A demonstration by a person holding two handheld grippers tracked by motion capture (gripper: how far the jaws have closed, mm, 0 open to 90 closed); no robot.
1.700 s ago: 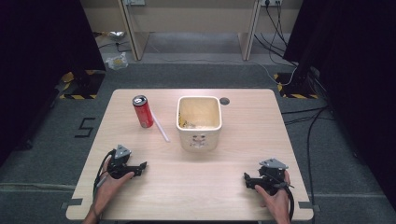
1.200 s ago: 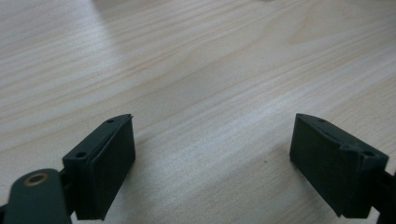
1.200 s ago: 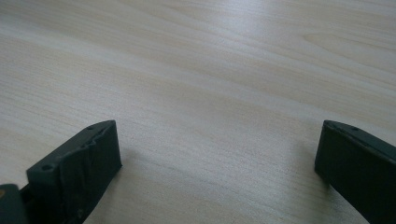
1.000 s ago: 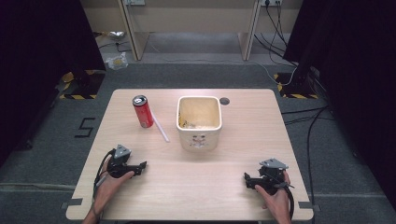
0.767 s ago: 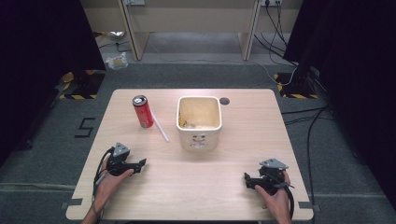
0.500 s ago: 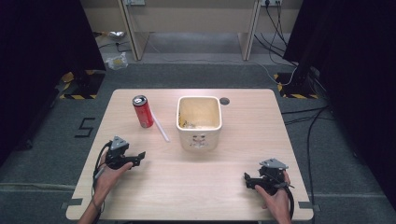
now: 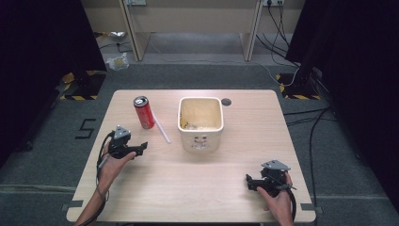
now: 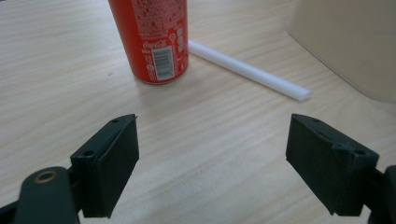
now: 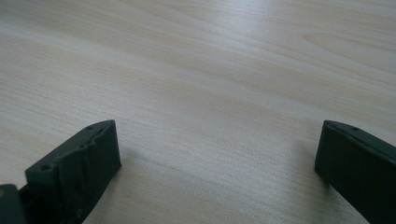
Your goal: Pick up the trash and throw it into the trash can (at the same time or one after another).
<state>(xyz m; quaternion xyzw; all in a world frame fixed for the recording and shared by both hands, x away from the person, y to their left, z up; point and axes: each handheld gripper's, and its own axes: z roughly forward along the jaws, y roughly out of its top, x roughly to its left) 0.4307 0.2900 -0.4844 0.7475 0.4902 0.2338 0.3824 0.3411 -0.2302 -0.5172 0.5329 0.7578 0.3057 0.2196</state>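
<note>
A red soda can (image 7: pixel 143 112) (image 8: pixel 152 37) stands upright on the wooden table (image 7: pixel 197 188), left of a cream square bin (image 7: pixel 200 123) (image 8: pixel 355 42). A white straw (image 7: pixel 161 131) (image 8: pixel 250 71) lies flat between can and bin. My left gripper (image 7: pixel 142 147) (image 8: pixel 224 168) is open and holds nothing; it hovers just short of the can, with the can ahead to the left and the straw ahead to the right. At the table's near right, my right gripper (image 7: pixel 248 182) (image 9: pixel 210 172) rests open over bare wood.
The bin holds some crumpled scraps at its bottom. A dark round grommet (image 7: pixel 226 101) sits in the tabletop behind the bin. Table edges lie close to both hands at the near side. Cables trail across the grey floor at right.
My left gripper has moved forward and a little right, from the near left of the table toward the can and straw. The right gripper has stayed in place.
</note>
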